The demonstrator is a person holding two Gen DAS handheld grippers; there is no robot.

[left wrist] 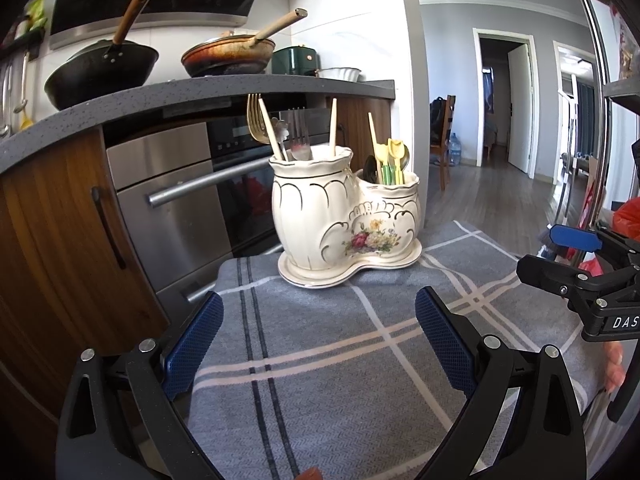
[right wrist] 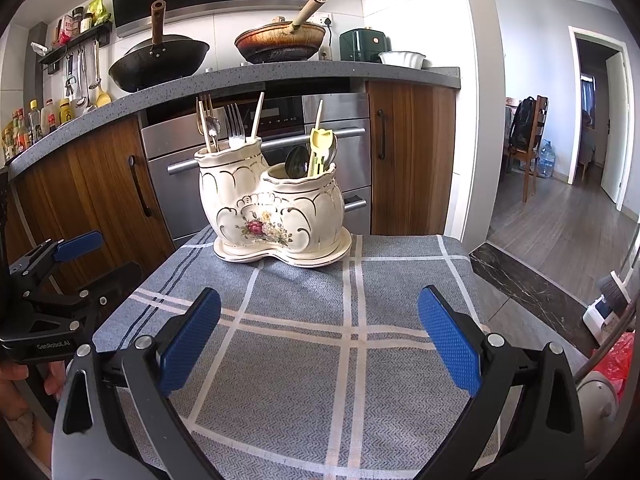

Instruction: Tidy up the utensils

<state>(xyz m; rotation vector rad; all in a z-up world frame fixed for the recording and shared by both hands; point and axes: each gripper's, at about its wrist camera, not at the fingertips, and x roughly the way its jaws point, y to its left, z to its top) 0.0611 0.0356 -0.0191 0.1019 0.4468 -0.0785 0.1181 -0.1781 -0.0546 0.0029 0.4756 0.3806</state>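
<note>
A glossy cream ceramic holder point(left wrist: 344, 216) with 2 bulbous, scalloped pots on one shared saucer stands at the far edge of a small worktop covered by a grey herringbone cloth point(left wrist: 320, 360) crossed with white and dark stripes. Gold trim outlines its ribs, and a painted flower spray decorates the lower pot. The taller pot holds a gold fork point(left wrist: 253, 120), a steel fork point(left wrist: 298, 136), a steel spoon and pale chopsticks point(left wrist: 333, 128), all upright or slightly leaning. The lower pot holds a dark spoon point(right wrist: 297, 162), yellow plastic cutlery point(left wrist: 394, 160) with green handles, a metal spoon and 1 more chopstick. The left tongs point(left wrist: 318, 344) hover low over the cloth, well short of the holder, their blue, finely dimpled pads spread wide with nothing between them. The right tongs point(right wrist: 320, 340) hover likewise, spread wide and empty. Behind the holder stand a brushed steel oven point(right wrist: 340, 152), wood-grain cabinet doors, and a speckled grey counter carrying a black wok point(right wrist: 160, 60) and a scorched pan point(right wrist: 280, 42).
</note>
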